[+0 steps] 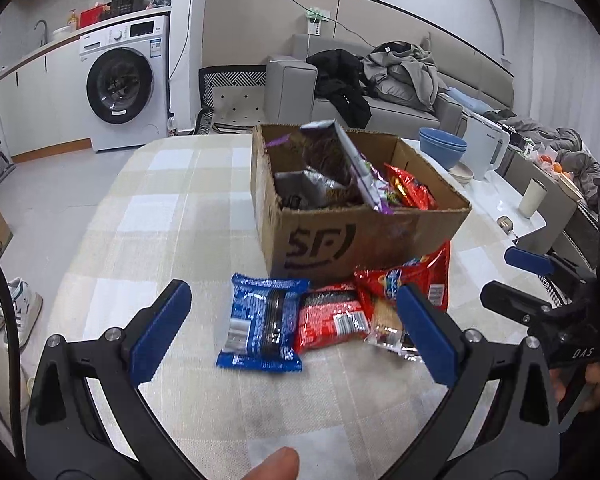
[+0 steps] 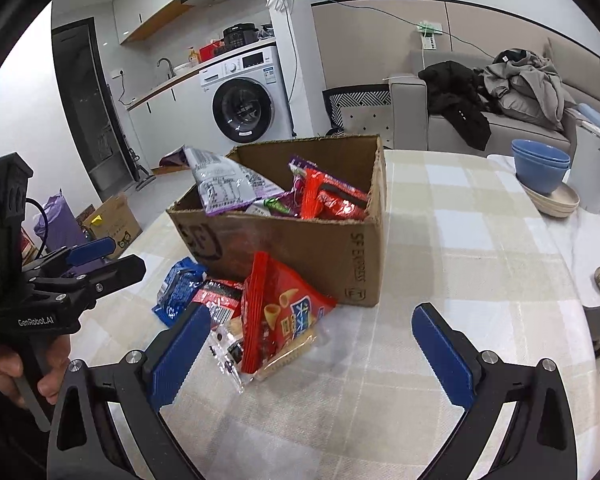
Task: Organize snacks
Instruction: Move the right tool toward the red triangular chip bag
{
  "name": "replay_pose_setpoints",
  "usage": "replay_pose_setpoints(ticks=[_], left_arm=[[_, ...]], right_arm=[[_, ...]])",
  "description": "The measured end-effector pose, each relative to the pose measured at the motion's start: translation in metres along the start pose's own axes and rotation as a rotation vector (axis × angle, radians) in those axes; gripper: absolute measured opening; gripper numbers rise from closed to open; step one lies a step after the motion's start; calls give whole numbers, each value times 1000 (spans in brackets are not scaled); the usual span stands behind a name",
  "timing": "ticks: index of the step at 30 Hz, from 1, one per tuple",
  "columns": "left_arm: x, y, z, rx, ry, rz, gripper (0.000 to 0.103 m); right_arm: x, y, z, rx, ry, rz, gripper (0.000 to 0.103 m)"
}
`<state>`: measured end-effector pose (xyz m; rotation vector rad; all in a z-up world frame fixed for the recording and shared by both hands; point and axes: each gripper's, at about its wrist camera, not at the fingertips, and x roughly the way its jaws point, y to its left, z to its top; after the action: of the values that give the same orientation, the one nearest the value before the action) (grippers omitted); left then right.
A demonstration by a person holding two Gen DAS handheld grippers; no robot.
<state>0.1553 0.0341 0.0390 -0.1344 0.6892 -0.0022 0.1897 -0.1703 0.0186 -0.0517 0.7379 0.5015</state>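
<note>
An open cardboard box (image 1: 340, 240) (image 2: 300, 248) stands on the checked tablecloth and holds several snack packs. In front of it lie a blue cookie pack (image 1: 262, 322) (image 2: 178, 286), a red flat pack (image 1: 332, 318) (image 2: 220, 298), a red chip bag (image 1: 416, 280) (image 2: 284, 312) and a clear wrapped biscuit (image 1: 388, 330) (image 2: 230, 352). My left gripper (image 1: 296, 328) is open above the blue and red packs, holding nothing. My right gripper (image 2: 312, 348) is open, empty, just over the chip bag's near end.
Stacked blue bowls (image 1: 442, 150) (image 2: 540, 168) on a plate, a white kettle (image 1: 486, 152) and a cup (image 1: 532, 198) stand at the table's right. A sofa with clothes (image 1: 400, 76) and a washing machine (image 1: 124, 84) lie beyond.
</note>
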Motion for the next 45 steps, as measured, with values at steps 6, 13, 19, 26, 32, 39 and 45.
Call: replay_pose_setpoints(ticks=[6, 13, 19, 26, 32, 39, 45], left_arm=[[4, 4, -7, 1, 27, 16, 102], [12, 13, -10, -19, 35, 16, 102], [26, 21, -12, -41, 49, 17, 102], [39, 23, -15, -29, 40, 40, 102], [49, 26, -16, -27, 74, 43, 102], [66, 35, -20, -27, 122, 59, 102], [83, 38, -25, -16, 144, 49, 102]], right_arm=[[8, 7, -7, -19, 16, 0, 102], [15, 6, -9, -12, 28, -4, 102], [22, 5, -11, -1, 37, -3, 102], [32, 2, -15, 32, 58, 1, 102], [42, 6, -15, 48, 70, 5, 102], [59, 7, -16, 86, 95, 9, 102], [73, 6, -11, 98, 115, 1, 102]])
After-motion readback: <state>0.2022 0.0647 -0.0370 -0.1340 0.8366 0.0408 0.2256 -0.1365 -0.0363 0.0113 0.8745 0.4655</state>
